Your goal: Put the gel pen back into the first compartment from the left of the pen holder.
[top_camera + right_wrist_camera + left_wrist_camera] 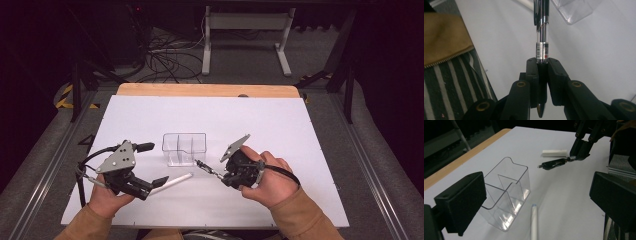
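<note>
Starting at the left of the high view: left gripper (154, 164) rests low over the white table (300, 150), held in the person's left hand (105, 197), jaws spread wide with nothing between them. A white pen (172, 183) lies flat on the table just off the tip of its lower jaw, running up and to the right from there; whether it touches that jaw cannot be told. In the left gripper view the same white pen (533, 222) lies between and ahead of the two parted jaws, clear of both. Ahead of this gripper, slightly toward its left jaw, stands the clear plastic organizer (184, 148), upright, with inner dividers forming compartments; no contents visible in it. Right of the organizer, right gripper (220, 176) sits in the person's right hand (267, 181), jaws clamped on the rear end of a black pen (207, 169). Black pen sticks out straight ahead of the jaws, tip aimed toward the organizer's near right corner, near it but apart. Right gripper view confirms: both pads pressed on the pen's barrel (541, 37) just behind a barcode label. In the left gripper view a small white block (554, 153) lies on the table just beside the right gripper.
</note>
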